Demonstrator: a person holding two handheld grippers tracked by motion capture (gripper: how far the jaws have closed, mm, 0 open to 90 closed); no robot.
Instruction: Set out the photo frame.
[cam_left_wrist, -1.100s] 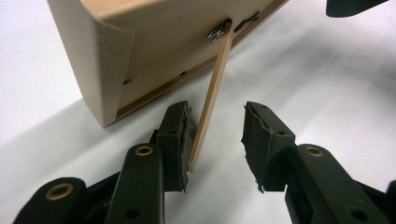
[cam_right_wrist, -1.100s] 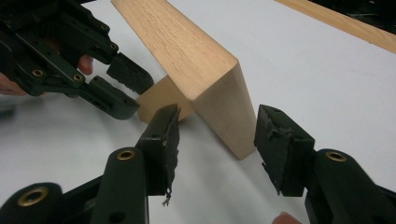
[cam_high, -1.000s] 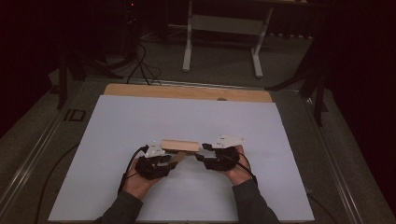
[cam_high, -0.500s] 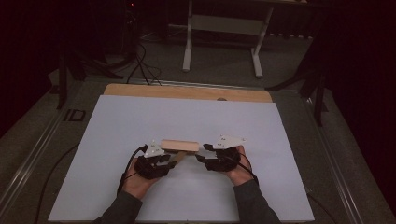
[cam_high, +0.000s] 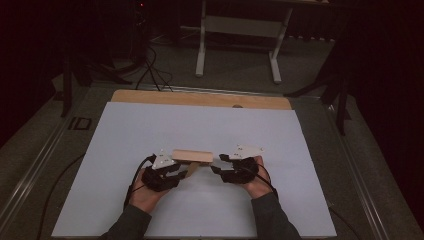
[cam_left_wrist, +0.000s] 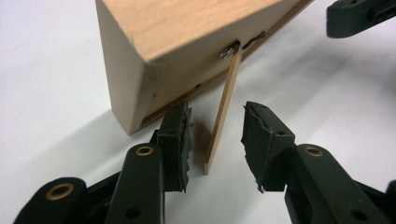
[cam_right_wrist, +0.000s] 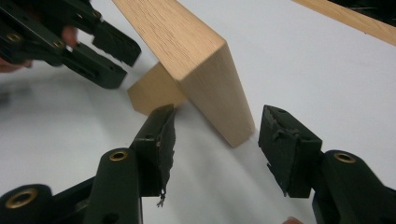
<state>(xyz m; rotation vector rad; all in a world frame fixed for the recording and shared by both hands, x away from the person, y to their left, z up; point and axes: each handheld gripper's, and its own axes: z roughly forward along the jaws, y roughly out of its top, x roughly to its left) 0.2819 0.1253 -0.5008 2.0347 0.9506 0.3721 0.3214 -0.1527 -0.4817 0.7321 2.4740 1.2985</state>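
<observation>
- High view: wooden block standing near the middle of the white tabletop, between the two hands. Left tongs at its left end, right tongs at its right end, a thin wooden leg slanting out from the block's near face toward the person. Best to keep both hands low and level here, since the block appears to lean on that leg alone.
- Left gripper view: left tongs held at a moderate gap, holding nothing, the thin wooden leg between the two pads but touching neither. Leg hinged to the block by a small metal fitting, its foot resting on the white tabletop. Probable step: closing on the leg to fold or set it. Worth centring the strip between the pads first, gripping low near the foot, and swinging along the hinge's own arc, not twisting; a thin strip like this likely snaps or tears its fitting under sideways load. Worn, ragged pads suggest a soft, uneven bite, so a slow squeeze.
- Right gripper view: right tongs spread wide and empty, straddling the block's end corner without contact; the left tongs farther off. Sensible to close squarely on the end faces to steady the block while the leg is moved, avoiding the sharp corner where the pads could slip.
</observation>
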